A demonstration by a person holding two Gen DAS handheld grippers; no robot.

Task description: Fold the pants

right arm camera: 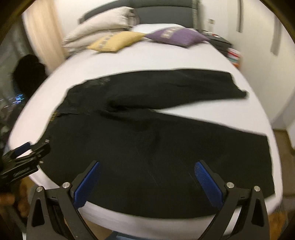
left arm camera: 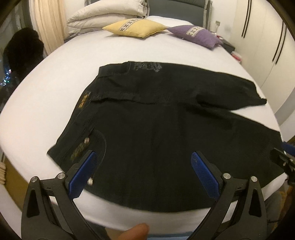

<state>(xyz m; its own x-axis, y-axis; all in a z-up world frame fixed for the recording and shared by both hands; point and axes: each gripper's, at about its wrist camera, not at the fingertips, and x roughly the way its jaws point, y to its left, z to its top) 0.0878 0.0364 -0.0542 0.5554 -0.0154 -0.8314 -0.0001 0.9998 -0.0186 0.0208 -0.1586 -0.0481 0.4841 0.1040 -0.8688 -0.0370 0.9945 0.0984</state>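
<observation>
Black pants (left arm camera: pixel 147 129) lie spread flat on the white bed (left arm camera: pixel 55 83), waistband at the left, the two legs running right and splitting apart. They also show in the right wrist view (right arm camera: pixel 147 144). My left gripper (left arm camera: pixel 143 160) is open and empty, hovering over the near leg by the waist pocket. My right gripper (right arm camera: pixel 147 169) is open and empty, over the near leg further right. The right gripper shows at the edge of the left wrist view (left arm camera: pixel 284 158); the left one shows at the left of the right wrist view (right arm camera: pixel 25 157).
A yellow cushion (left arm camera: pixel 134 27), a purple cushion (left arm camera: pixel 195 35) and folded white bedding (left arm camera: pixel 105 14) lie at the head of the bed. A wardrobe (left arm camera: pixel 267 46) stands at the right. A dark window (left arm camera: pixel 11 64) and curtain (left arm camera: pixel 48 24) are at the left.
</observation>
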